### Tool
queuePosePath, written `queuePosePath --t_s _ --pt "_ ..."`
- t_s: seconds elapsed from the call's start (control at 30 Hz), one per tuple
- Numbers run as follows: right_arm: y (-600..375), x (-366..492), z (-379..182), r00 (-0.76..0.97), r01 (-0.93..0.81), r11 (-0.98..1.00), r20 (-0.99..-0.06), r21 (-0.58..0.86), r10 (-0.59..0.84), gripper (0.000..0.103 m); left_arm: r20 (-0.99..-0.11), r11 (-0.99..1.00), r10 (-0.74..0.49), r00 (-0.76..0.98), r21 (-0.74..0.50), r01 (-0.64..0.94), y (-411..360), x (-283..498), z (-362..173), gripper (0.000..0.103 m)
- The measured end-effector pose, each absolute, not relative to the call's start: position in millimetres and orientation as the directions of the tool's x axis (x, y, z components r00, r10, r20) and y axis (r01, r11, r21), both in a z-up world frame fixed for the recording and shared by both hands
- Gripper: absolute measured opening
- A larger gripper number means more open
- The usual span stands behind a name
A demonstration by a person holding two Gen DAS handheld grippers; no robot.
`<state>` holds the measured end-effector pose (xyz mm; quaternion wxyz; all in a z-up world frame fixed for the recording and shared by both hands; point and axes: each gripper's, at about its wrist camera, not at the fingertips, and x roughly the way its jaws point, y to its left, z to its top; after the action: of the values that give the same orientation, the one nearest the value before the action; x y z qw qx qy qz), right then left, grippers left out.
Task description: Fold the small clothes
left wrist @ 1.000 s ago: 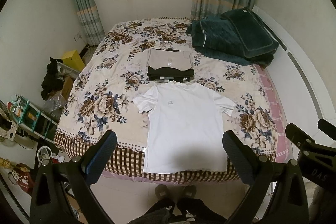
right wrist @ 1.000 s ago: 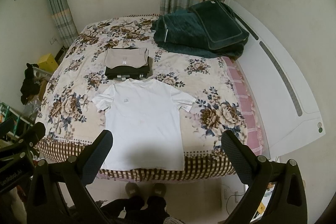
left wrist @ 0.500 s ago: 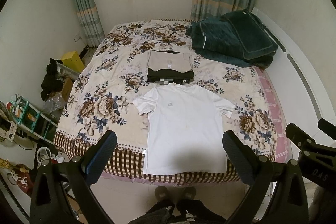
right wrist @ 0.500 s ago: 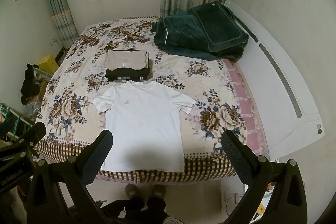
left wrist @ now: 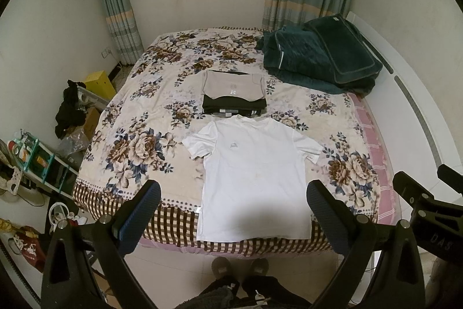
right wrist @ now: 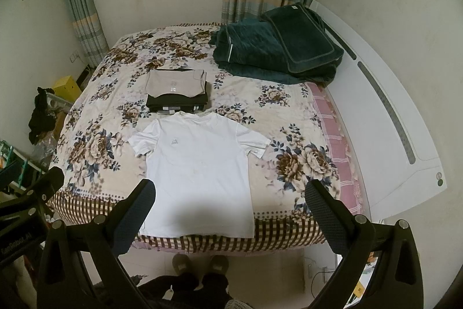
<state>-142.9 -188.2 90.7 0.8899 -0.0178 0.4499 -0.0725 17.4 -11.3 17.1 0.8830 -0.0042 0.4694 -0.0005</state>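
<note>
A white T-shirt lies spread flat, front up, on the near half of the floral bed, its hem at the bed's front edge. Just behind its collar sits a stack of folded clothes, beige on top of dark ones. My left gripper is open and held high above the shirt's hem, nothing between its fingers. My right gripper is open too, hovering over the shirt's lower right part, also holding nothing.
A dark green quilt is heaped at the bed's far right by the white headboard. Clutter and a small shelf fill the floor on the left. A person's slippers stand at the bed's foot.
Both views have shifted very slightly; the shirt, the stack and both open grippers stand as before.
</note>
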Motion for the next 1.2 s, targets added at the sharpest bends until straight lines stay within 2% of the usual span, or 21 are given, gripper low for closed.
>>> queuePosePath --t_s 0.73,0.93,1.03,1.2 --pt "-186.9 -121.2 107.8 0.587 0.12 0.988 -0.796 -0.096 -0.149 0.103 -0.825 1.0 -0.024 0.564 -0.023 0.009 -2.0 40.3 24.0 0.103" --pt "-181.1 -99.2 120.1 0.578 0.129 0.987 -0.801 -0.094 -0.152 0.103 -0.824 1.0 -0.029 0.566 -0.03 0.008 20.1 46.3 10.3 0.103" --pt "-186.1 -79.6 107.7 0.559 0.155 0.984 -0.814 -0.082 -0.156 0.103 -0.811 1.0 0.012 0.585 0.003 -0.017 29.0 64.4 -6.1 0.103" --pt "-230.2 -24.7 36.8 0.486 0.269 0.963 -0.864 0.005 -0.132 0.103 -0.819 0.997 0.078 0.568 0.054 -0.06 43.4 104.6 -60.0 0.103"
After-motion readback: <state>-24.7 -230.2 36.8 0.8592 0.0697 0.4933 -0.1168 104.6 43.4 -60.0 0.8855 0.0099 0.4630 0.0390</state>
